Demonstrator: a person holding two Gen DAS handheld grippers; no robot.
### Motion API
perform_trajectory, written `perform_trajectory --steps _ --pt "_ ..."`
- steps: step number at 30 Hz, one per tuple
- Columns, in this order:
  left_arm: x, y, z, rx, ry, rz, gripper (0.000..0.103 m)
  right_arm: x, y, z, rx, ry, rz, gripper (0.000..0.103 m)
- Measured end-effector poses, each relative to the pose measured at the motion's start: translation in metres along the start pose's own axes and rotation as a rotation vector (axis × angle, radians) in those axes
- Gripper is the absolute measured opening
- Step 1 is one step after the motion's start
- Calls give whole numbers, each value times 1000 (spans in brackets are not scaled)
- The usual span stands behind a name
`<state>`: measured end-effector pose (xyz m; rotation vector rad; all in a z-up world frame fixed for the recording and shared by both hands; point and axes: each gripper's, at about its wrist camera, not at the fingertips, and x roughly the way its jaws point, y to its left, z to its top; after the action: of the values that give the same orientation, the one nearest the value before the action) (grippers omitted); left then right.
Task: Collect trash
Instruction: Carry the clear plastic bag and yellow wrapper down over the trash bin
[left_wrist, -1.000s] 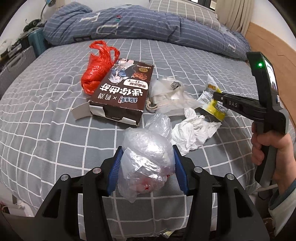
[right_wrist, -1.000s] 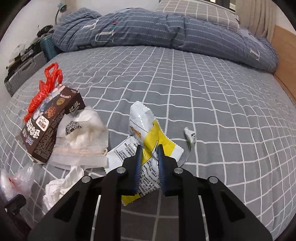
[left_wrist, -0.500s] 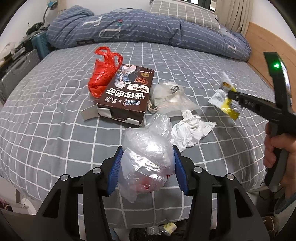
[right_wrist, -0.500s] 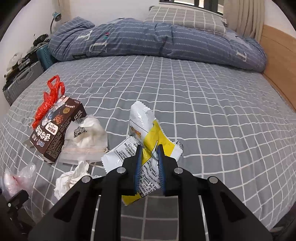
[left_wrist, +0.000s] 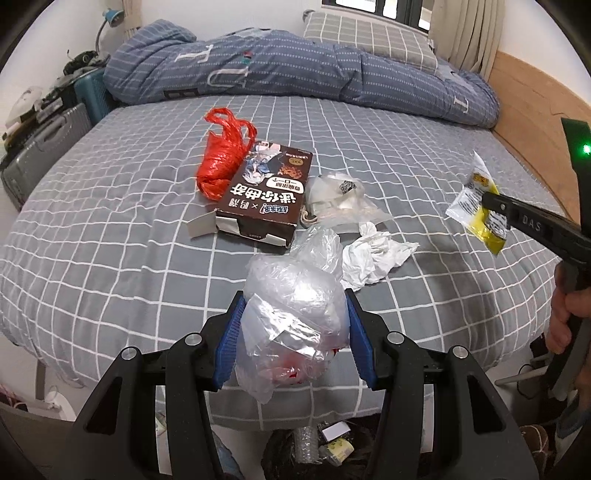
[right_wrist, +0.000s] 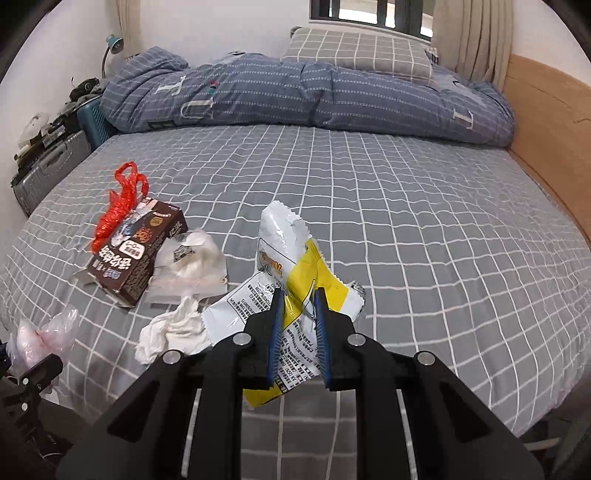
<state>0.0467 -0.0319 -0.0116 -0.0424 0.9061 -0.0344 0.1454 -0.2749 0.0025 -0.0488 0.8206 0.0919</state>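
Left gripper (left_wrist: 293, 338) clamps clear plastic bag (left_wrist: 295, 314), right gripper (right_wrist: 298, 328) pinches yellow wrapper (right_wrist: 295, 291); trash bin (left_wrist: 325, 448) sits at 6 o'clock below the left gripper, the nearer one.

Brightness: both views evenly lit, soft indoor light.
Source: daylight from the window (right_wrist: 369, 14) far beyond the tongs, past the pillow.
Shadows: faint, soft under the bed (left_wrist: 110, 236) litter ahead of the tongs.
Glare: sheen on the clear plastic bag (left_wrist: 295, 295) between the left tongs (left_wrist: 293, 332); a green lamp glows far right.
Focus: sharp at centre.
Distortion: strong fisheye bending, black corners.
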Motion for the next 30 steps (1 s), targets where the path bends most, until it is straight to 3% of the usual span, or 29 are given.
perform_trajectory --steps 30 --pt "-101 -5 -48 -11 -54 -88 51 -147 22 -76 20 -80 21 16"
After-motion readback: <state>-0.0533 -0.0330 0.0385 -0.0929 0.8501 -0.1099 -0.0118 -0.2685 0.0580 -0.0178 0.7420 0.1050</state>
